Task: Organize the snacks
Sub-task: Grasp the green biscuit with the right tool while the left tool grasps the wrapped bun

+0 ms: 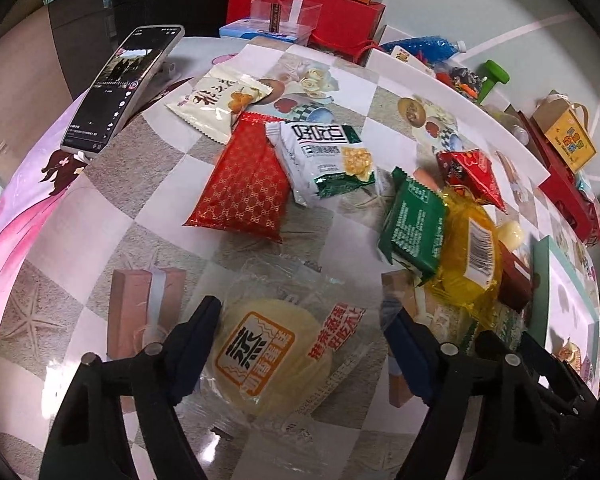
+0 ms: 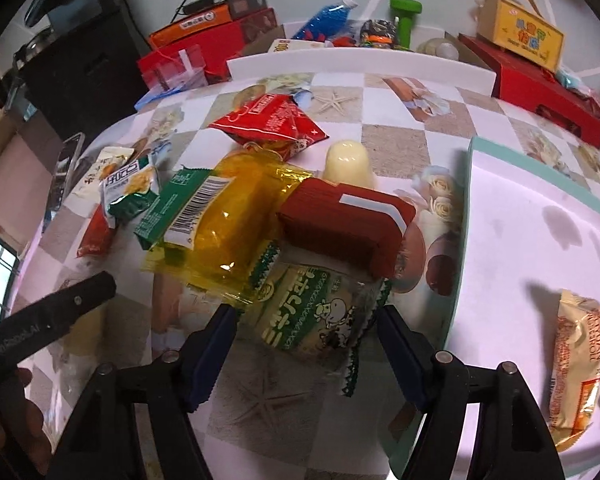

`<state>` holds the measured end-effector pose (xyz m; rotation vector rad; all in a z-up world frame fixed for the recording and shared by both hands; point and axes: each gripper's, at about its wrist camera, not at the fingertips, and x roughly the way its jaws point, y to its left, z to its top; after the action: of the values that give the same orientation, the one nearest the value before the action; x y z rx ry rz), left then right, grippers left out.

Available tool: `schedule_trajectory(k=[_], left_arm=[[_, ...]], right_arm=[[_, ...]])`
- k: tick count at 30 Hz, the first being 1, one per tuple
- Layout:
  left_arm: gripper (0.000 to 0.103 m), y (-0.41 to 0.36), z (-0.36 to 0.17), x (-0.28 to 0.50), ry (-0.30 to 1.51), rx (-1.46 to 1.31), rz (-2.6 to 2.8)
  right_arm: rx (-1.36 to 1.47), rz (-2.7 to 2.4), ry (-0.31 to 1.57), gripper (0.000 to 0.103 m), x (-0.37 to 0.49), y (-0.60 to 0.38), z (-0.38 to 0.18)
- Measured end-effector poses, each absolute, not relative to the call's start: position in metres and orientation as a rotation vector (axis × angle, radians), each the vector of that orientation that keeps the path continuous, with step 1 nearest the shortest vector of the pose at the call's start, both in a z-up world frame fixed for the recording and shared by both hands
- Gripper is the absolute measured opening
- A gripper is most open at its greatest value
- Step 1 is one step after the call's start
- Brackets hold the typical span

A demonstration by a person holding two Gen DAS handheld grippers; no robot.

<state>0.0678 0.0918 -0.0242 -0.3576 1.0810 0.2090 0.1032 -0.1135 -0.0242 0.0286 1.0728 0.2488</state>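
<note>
I hold both grippers tilted steeply down over the snack-strewn table [image 1: 100,216]. My left gripper [image 1: 306,330] straddles a clear-wrapped steamed cake [image 1: 268,354] lying flat on the checked cloth; the blue pads [image 1: 192,344] stand at either edge of the wrapper, and I cannot tell whether they press it.

At twelve o'clock from that cake lie a red patterned pouch [image 1: 246,182] and a white-and-green cracker packet [image 1: 326,158], the packet overlapping the pouch's upper right corner. At two o'clock a green biscuit pack [image 1: 412,228] leans on a yellow cellophane bag [image 1: 470,256].

My right gripper [image 2: 302,342] frames a green-and-cream milk-candy bag [image 2: 304,312] printed with a cow; its jaws sit beside the bag's crimped ends, contact unclear. A brown box [image 2: 348,220] rests on the bag's far end, touching the yellow bag, with a pale jelly cup [image 2: 346,164] at twelve o'clock behind it. At three o'clock an orange-wrapped bar [image 2: 576,364] lies alone in a white tray [image 2: 540,240]. The left gripper's black finger enters at nine o'clock.
</note>
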Motion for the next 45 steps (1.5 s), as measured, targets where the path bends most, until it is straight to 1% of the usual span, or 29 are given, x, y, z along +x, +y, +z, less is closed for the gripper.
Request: schedule_trajectory(k=[4, 10, 18, 28, 29, 30, 31, 32, 33, 39, 45], left_arm=[[0.077, 0.093, -0.030, 0.069, 1.102, -0.350, 0.227], [0.077, 0.091, -0.035, 0.071, 1.117, -0.333, 0.249], [0.077, 0.088, -0.036, 0.073, 1.118, -0.307, 0.259], [0.077, 0.086, -0.036, 0.074, 1.103, -0.294, 0.250], [0.077, 0.085, -0.035, 0.075, 1.103, -0.293, 0.244], [0.074, 0.084, -0.035, 0.075, 1.103, -0.289, 0.243], [0.072, 0.083, -0.035, 0.075, 1.103, -0.285, 0.243], [0.070, 0.083, -0.034, 0.075, 1.102, -0.286, 0.242], [0.067, 0.083, -0.034, 0.074, 1.099, -0.291, 0.240], [0.057, 0.083, -0.029, 0.071, 1.077, -0.312, 0.215], [0.056, 0.079, -0.020, 0.069, 1.046, -0.309, 0.194]], right_arm=[[-0.007, 0.223, 1.062, 0.075, 0.105, -0.109, -0.026], [-0.042, 0.207, 1.054, 0.076, 0.105, -0.103, -0.030], [-0.053, 0.205, 1.062, 0.080, 0.106, -0.099, -0.034], [-0.019, 0.202, 1.044, 0.080, 0.107, -0.101, -0.034], [-0.020, 0.201, 1.042, 0.079, 0.106, -0.101, -0.034], [-0.012, 0.199, 1.040, 0.074, 0.106, -0.103, -0.033], [-0.003, 0.198, 1.038, 0.073, 0.106, -0.104, -0.032], [0.008, 0.202, 1.037, 0.066, 0.106, -0.106, -0.031], [0.023, 0.204, 1.032, 0.064, 0.105, -0.108, -0.029], [0.029, 0.204, 1.027, 0.058, 0.104, -0.112, -0.024], [0.036, 0.216, 1.017, 0.057, 0.099, -0.115, -0.017]])
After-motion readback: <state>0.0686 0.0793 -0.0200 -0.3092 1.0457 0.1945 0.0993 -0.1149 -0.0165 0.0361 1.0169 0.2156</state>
